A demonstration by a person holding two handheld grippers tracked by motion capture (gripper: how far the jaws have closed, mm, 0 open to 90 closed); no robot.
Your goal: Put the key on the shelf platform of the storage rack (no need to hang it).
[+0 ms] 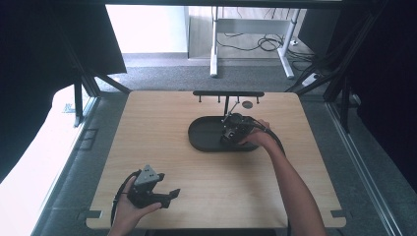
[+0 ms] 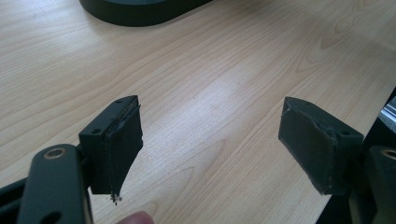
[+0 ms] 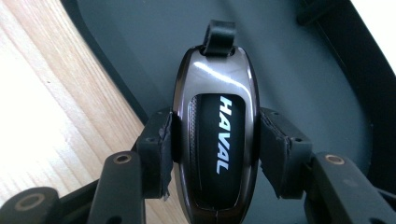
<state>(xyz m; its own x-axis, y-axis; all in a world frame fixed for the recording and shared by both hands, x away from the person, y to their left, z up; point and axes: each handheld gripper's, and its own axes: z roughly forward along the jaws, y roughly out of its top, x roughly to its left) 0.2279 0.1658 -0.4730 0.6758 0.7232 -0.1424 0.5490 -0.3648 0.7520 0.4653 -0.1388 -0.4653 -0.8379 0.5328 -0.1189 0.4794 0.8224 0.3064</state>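
Grey carpet and a white desk frame with loose cables sit out back, and up front is a light wood desk [image 1: 206, 172] with a dark oval tray [image 1: 199, 135] past its middle and a black hook rail [image 1: 228, 93] standing just behind the tray.

Right gripper [image 3: 214, 135] is out over the tray's right half, and its fingers [image 3: 156, 147] are clamped narrow on a glossy dark car key fob [image 3: 215, 140] with HAVAL printed down the face. Pads bite both long sides about halfway up. The fob's long axis runs straight out along the fingers, so the black strap loop [image 3: 219, 35] on its far end points away from the hand, with the grey tray floor right behind it. From the high view I can't tell if the fob is touching the tray or held just above it.

Left gripper [image 1: 156, 192] is parked way back at the near left edge of the desk, well apart from the tray, fingers [image 2: 116, 142] spread wide with nothing but bare wood between them.

My read: the right hand is the only one in play. If the fob is headed for the rail, that loop already leads toward the hooks, so it's mostly lift and carry forward. If it's being set down, the tray is directly underneath.
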